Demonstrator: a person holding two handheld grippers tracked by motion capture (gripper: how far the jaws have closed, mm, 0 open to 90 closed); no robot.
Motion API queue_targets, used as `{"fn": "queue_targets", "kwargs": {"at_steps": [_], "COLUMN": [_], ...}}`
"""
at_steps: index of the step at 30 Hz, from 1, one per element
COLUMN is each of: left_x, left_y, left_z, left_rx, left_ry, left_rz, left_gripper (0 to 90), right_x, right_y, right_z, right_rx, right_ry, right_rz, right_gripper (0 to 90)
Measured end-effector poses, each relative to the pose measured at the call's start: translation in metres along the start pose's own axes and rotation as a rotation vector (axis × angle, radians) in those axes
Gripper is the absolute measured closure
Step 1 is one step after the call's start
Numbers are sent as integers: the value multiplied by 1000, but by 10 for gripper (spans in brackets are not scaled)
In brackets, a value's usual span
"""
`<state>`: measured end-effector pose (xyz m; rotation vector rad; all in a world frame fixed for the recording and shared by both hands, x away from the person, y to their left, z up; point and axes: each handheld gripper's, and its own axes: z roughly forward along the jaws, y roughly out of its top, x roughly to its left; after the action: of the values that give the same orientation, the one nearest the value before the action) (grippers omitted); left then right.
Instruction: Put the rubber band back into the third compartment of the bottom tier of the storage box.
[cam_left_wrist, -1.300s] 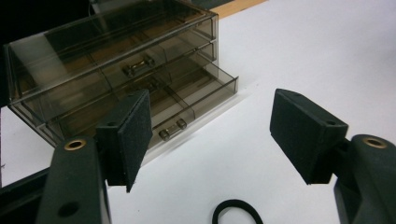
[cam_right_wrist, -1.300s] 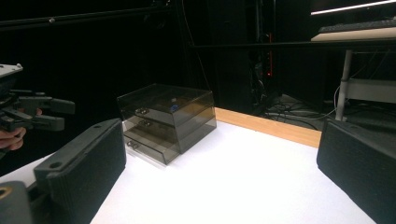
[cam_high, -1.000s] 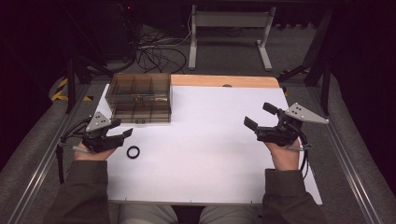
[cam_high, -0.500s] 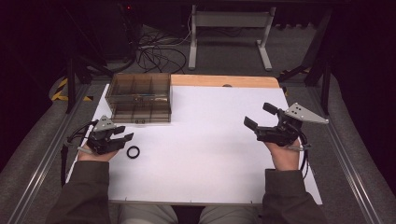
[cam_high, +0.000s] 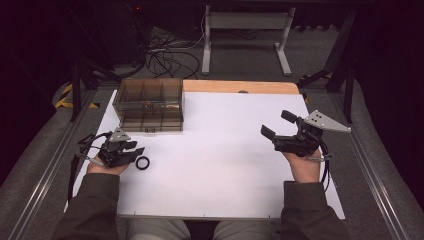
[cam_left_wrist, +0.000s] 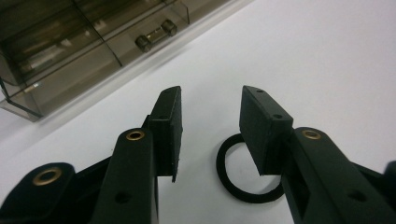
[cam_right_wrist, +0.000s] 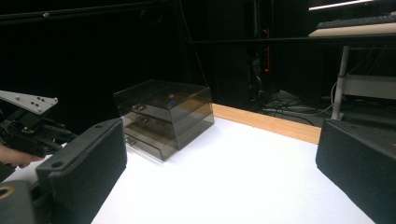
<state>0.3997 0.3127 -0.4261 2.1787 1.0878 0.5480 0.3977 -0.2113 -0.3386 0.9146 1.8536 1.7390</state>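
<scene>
Seemingly a soft, light elastic band, the black ring lies flat on the white bench just under the left gripper — jaws parted, nothing held. Best pinched across one side of its loop — it may flex. Right gripper waits released, well apart.

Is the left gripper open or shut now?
Open: the left gripper has a clear gap between its jaws, with the black ring flat on the table, not gripped.

In the left gripper view, the left gripper's right jaw hides the ring's 3 o'clock side. The drawer box runs off the edge at 10 o'clock; its contents are too blurred to identify.
</scene>
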Motion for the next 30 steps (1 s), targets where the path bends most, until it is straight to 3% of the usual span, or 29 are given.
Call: {"fn": "queue_targets", "kwargs": {"at_steps": [10,24,30], "left_x": [-2,-2,-3], "left_y": [-2,-7,-7], "left_z": [11,19,22], "left_rx": [79,119,133], "left_ry": [-13,-32,-46], "left_rz": [18,7,23], "left_gripper": [643,720,764], "right_x": [0,1,0], "right_y": [-1,-1,-1], "right_z": [1,2,2], "right_rx": [11,15,15], "right_ry": [-4,-2,-4], "right_rz": [0,1,2], "right_gripper": [26,27,27]}}
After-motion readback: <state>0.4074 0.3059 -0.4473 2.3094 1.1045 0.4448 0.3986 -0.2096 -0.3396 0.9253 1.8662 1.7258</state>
